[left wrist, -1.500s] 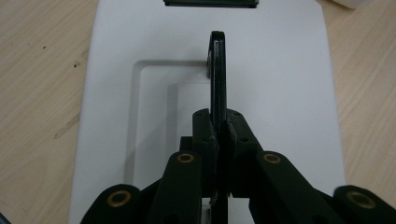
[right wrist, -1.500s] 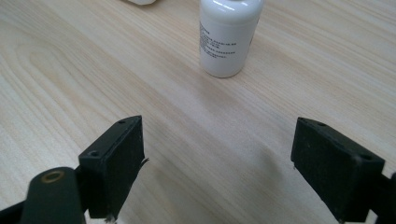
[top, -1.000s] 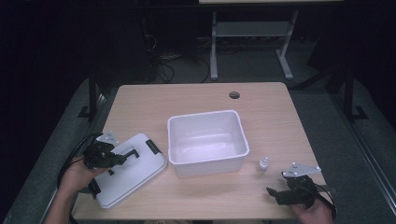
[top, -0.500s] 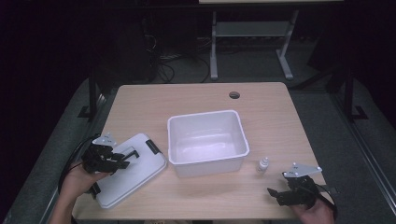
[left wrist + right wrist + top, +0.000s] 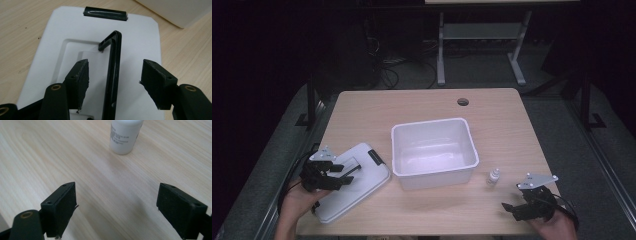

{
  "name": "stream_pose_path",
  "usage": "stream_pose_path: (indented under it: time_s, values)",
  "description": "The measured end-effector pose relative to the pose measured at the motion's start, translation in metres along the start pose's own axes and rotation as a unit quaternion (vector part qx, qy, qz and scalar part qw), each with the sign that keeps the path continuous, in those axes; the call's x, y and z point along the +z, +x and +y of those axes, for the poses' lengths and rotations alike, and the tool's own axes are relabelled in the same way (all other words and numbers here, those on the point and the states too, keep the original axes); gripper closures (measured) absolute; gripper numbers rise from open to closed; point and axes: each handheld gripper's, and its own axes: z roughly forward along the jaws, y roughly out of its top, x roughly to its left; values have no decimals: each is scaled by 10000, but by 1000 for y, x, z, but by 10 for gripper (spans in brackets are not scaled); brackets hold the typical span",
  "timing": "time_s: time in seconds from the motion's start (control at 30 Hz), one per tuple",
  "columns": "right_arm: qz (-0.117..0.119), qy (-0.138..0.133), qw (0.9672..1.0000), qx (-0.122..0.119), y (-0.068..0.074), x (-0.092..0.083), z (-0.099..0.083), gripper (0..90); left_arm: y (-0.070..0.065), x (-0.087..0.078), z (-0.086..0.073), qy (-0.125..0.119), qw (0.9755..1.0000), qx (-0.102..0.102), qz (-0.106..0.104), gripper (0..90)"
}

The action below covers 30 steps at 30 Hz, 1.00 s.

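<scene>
1. The left claw (image 5: 113, 82) is released, its jaws spread to either side of the black handle (image 5: 113, 75) that stands raised from the lid (image 5: 140, 45). Neither pad touches the handle.
2. The handle is a thin, stiff-looking bar hinged up out of a recess in the lid. It looks like the natural place to grip: narrow enough to sit between the pads, and rigid enough not to bend under a squeeze.
3. The lid lies flat on the counter (image 5: 512, 130) at its near left corner, slightly askew, with a black latch (image 5: 105, 13) at its far edge. It seems to be thin white plastic, so probably light, smooth and somewhat flexible. Lifted by the handle alone it may swing or tilt.
4. The tub (image 5: 433, 150) sits open and empty at the middle of the counter, just beside the lid. It appears light and rigid, with a rim for the lid to seat on.
5. The right claw (image 5: 117, 207) is released too, its jaws wide and holding nothing, hovering over bare wood at the near right.
6. A small white bottle (image 5: 125, 135) stands upright ahead of that claw, near the tub's right corner and apart from it. It is probably light, hard and slick-sided, easily toppled, so a grip around the body would suit it.
</scene>
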Motion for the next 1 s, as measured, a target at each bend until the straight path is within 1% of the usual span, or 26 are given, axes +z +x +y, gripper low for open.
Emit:
stream_pose_path:
  time_s: [0.03,0.07,0.1,0.13,0.17,0.2,0.23,0.27,0.3,0.33,0.37,0.4,0.43,0.47,0.5,0.53,0.57,0.6,0.67,0.7,0.73,0.8,0.87,0.93,0.97,1.0]
  values:
    - [15,66,10000,-59,-1,-1,1,156,0,0,-2,-29,10000,-6,1,383]
    - [21,124,9998,-123,-3,-2,2,156,-2,1,-3,-70,10000,-60,5,376]
    - [48,291,9992,-265,-4,-4,5,157,-3,1,-6,-108,9999,-104,-3,373]
    - [48,291,9992,-265,-4,-4,5,157,-3,1,-6,-108,9999,-104,-3,368]
    - [23,392,9983,-425,-7,-7,8,157,-4,1,-8,-125,9999,-103,22,365]
    - [23,392,9983,-425,-7,-7,8,157,-4,1,-8,-125,9999,-103,22,362]
    - [26,490,9972,-557,-8,-10,13,157,-5,1,-11,-161,9998,-113,35,361]
    - [26,490,9972,-557,-8,-10,13,157,-5,1,-11,-161,9998,-113,35,362]
    - [26,572,9961,-672,-11,-13,18,157,-5,1,-12,-162,9998,-129,73,362]
    - [26,572,9961,-672,-11,-13,18,157,-5,1,-12,-162,9998,-129,73,361]
    - [50,687,9953,-684,-13,-14,23,162,-4,0,-13,-168,9997,-121,114,362]
    - [50,687,9953,-684,-13,-14,23,162,-4,0,-13,-168,9997,-121,114,361]
    - [82,793,9943,-715,-15,-15,29,162,-4,-1,-16,-211,9996,-176,120,362]
    - [82,793,9943,-715,-15,-15,29,162,-4,-1,-16,-211,9996,-176,120,362]
    - [81,885,9927,-816,-16,-16,36,163,-3,-1,-18,-227,9995,-186,125,362]
    - [81,885,9927,-816,-16,-16,36,163,-3,-1,-18,-227,9995,-186,125,362]
    - [95,954,9910,-932,-17,-17,42,189,-2,-3,-20,-257,9993,-241,126,362]
    - [98,993,9901,-986,-17,-18,45,192,-2,-3,-20,-257,9993,-241,126,361]
    - [63,1015,9895,-1025,-18,-19,48,181,-1,-5,-21,-284,9992,-251,152,362]
    - [97,1131,9874,-1106,-18,-17,55,196,0,-7,-22,-324,9990,-264,175,361]
    - [97,1131,9874,-1106,-18,-17,55,196,0,-7,-22,-324,9990,-264,175,360]
    - [113,1245,9849,-1193,-18,-16,62,198,0,-8,-22,-335,9989,-266,173,360]
    - [141,1390,9819,-1281,-19,-12,72,204,0,-9,-22,-374,9988,-284,121,360]
    - [149,1443,9813,-1268,-19,-11,76,207,0,-9,-22,-383,9988,-287,110,360]
    - [178,1484,9797,-1338,-19,-9,81,222,1,-9,-22,-350,9989,-275,116,360]
    - [178,1484,9797,-1338,-19,-9,81,222,1,-9,-22,-350,9989,-275,116,358]
